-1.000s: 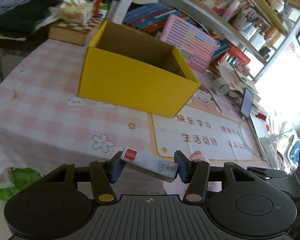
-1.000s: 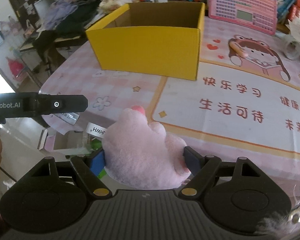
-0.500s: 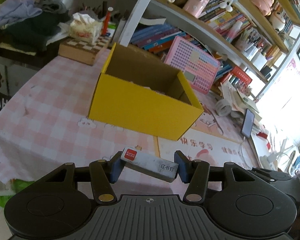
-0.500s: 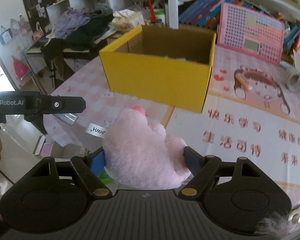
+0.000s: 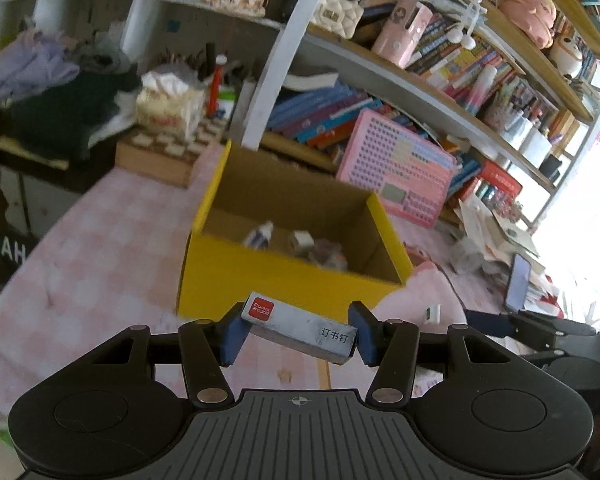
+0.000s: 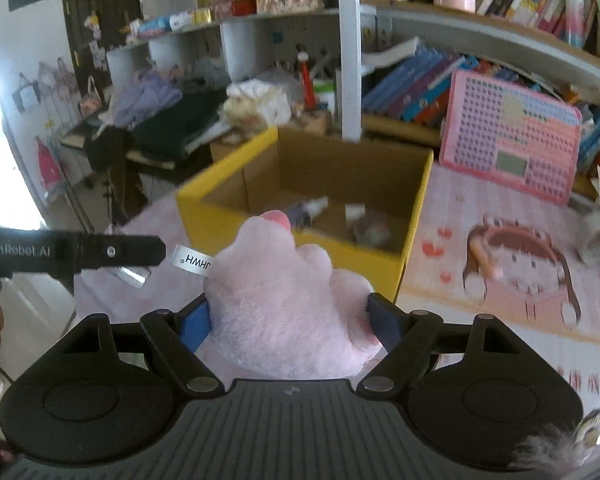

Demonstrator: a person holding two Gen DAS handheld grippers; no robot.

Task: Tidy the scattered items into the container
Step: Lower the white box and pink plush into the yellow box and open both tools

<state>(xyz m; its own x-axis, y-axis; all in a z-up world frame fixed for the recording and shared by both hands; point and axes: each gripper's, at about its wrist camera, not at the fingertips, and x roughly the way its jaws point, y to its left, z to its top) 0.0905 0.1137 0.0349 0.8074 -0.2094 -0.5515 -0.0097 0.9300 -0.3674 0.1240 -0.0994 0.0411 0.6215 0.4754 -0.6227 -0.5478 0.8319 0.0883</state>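
The left gripper (image 5: pixel 298 330) is pinching a small grey box of staples (image 5: pixel 300 328) between its two blue pads, one pad on each short end, and the box sits tilted, with its red label end higher on the left and the end with Chinese characters lower on the right. It is held in the air just in front of the yellow cardboard box (image 5: pixel 284 276), which stands open on the table with the pink checked cloth (image 5: pixel 80 280). Inside the yellow box some small things already lie on the bottom (they are blurred, so I cannot say what they are, only that one looks like a little bottle). The right gripper (image 6: pixel 288 320) is pressed on a pink plush toy (image 6: pixel 288 312), which fills all the space between its fingers and bulges up above them; a white label (image 6: pixel 192 259) with letters hangs out from the toy on the left side. This toy also is held in front of the near wall of the yellow cardboard box (image 6: pixel 300 204), a little lower than its rim. In the right wrist view the other tool enters from the left as a black bar. To the right of the box a pink mat with a cartoon girl (image 6: pixel 516 264) lies on the table, and behind the box a pink toy board with many small keys (image 6: pixel 508 140) leans against the bookshelf (image 5: pixel 460 64).
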